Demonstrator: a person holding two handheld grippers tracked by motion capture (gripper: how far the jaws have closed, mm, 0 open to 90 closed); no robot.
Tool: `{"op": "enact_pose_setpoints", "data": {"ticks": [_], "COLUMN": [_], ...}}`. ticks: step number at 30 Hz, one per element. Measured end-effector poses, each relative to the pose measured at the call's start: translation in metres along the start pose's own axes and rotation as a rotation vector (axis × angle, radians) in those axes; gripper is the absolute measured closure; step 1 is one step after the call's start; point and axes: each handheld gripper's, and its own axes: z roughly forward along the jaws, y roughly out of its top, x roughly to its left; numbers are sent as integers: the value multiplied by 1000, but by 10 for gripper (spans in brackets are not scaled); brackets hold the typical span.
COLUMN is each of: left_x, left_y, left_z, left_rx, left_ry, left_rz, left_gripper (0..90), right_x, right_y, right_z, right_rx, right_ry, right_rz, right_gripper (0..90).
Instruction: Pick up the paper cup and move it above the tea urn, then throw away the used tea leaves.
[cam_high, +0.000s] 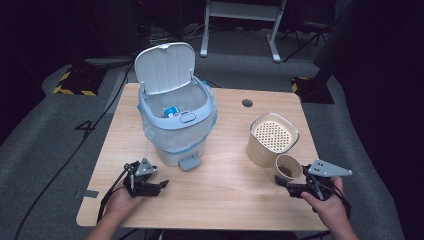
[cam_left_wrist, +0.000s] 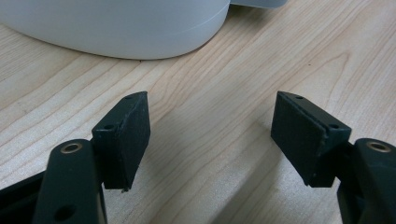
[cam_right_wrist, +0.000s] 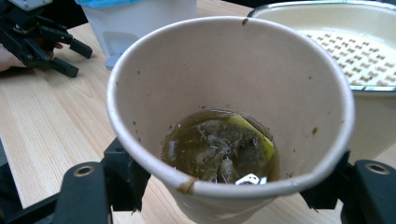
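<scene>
A brown paper cup (cam_high: 289, 167) (cam_right_wrist: 224, 70) is gripped between the jaws of my right gripper (cam_high: 290, 181) (cam_right_wrist: 224, 184), just above the table's front right. Wet tea dregs and a soaked tea bag (cam_right_wrist: 219, 147) lie in its bottom. Right behind the cup stands a beige container with a perforated strainer top (cam_high: 271, 139) (cam_right_wrist: 345, 42). A white pedal bin (cam_high: 177, 125) (cam_right_wrist: 140, 18) with a plastic liner and raised lid (cam_high: 164, 67) stands at centre left. My left gripper (cam_high: 161, 186) (cam_left_wrist: 210, 135) rests open on the wood before the bin's base (cam_left_wrist: 116, 28), holding nothing.
A blue-and-white item (cam_high: 172, 111) lies inside the bin. The bin's pedal (cam_high: 190, 162) juts toward the front. The wooden table (cam_high: 225, 185) has a cable hole (cam_high: 247, 103) at the back. Cables trail off the left edge. Beyond the table are a grey floor and a desk frame.
</scene>
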Motion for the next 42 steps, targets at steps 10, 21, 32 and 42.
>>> {"op": "enact_pose_setpoints", "data": {"ticks": [10, 21, 32, 42], "left_x": [0, 0, 0, 0], "left_y": [0, 0, 0, 0], "left_z": [0, 1, 0, 0], "left_rx": [-1, 0, -1, -2], "left_ry": [7, 5, 8, 6], "left_rz": [-3, -7, -10, -8], "left_gripper": [281, 281, 281, 282], "right_x": [-2, -14, -39, -72], "right_y": [23, 49, 79, 101], "right_z": [-6, -9, -8, -2], "right_rx": [-7, -22, -41, -37], "right_ry": [-5, -10, -52, -80], "right_rz": [-17, -13, -32, -60], "right_gripper": [308, 310, 314, 316]}}
